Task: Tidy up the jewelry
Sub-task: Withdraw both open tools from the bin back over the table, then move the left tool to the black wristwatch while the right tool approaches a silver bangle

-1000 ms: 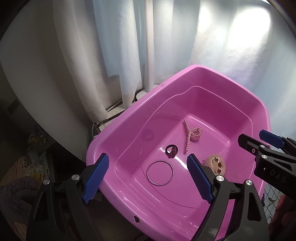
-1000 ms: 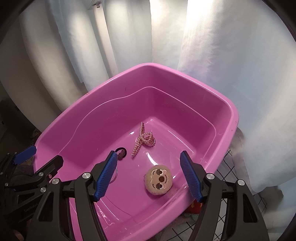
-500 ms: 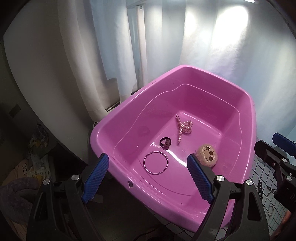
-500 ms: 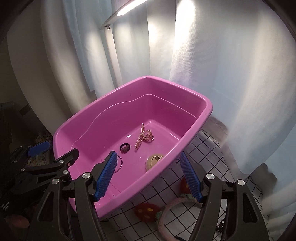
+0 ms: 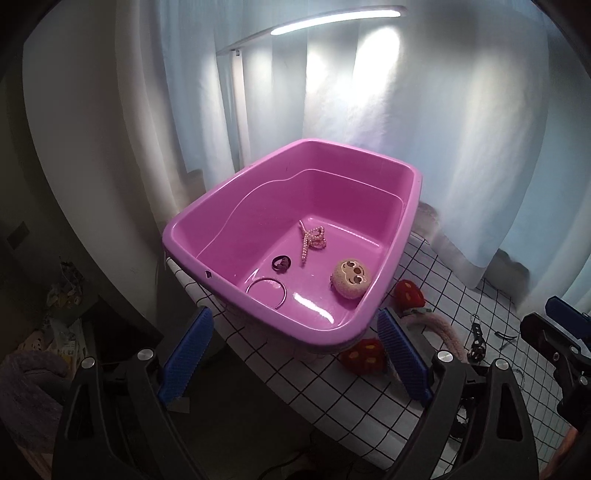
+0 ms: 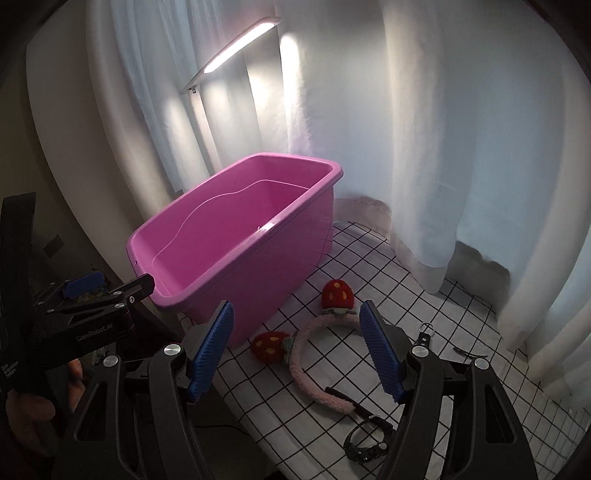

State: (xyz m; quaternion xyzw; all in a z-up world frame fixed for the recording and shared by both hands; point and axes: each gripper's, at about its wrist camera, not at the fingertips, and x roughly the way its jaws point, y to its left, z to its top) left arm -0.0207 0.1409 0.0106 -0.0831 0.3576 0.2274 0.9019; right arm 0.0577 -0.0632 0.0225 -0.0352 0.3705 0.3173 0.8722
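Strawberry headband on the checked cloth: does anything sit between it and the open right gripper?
Nothing visible. The right gripper hangs open directly over the strawberry headband, jaws apart either side of it. The pink tub stands off to its left.

Both wrist views high, facing shared pink tub [image 5: 258, 306] [image 6: 236, 258].

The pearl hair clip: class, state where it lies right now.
In the left wrist view, the pearl hair clip lies on the pink tub floor, between the dark ring and the round plush face.

Dim, lamp [image 5: 332, 22] glare, fisheye-warped edges
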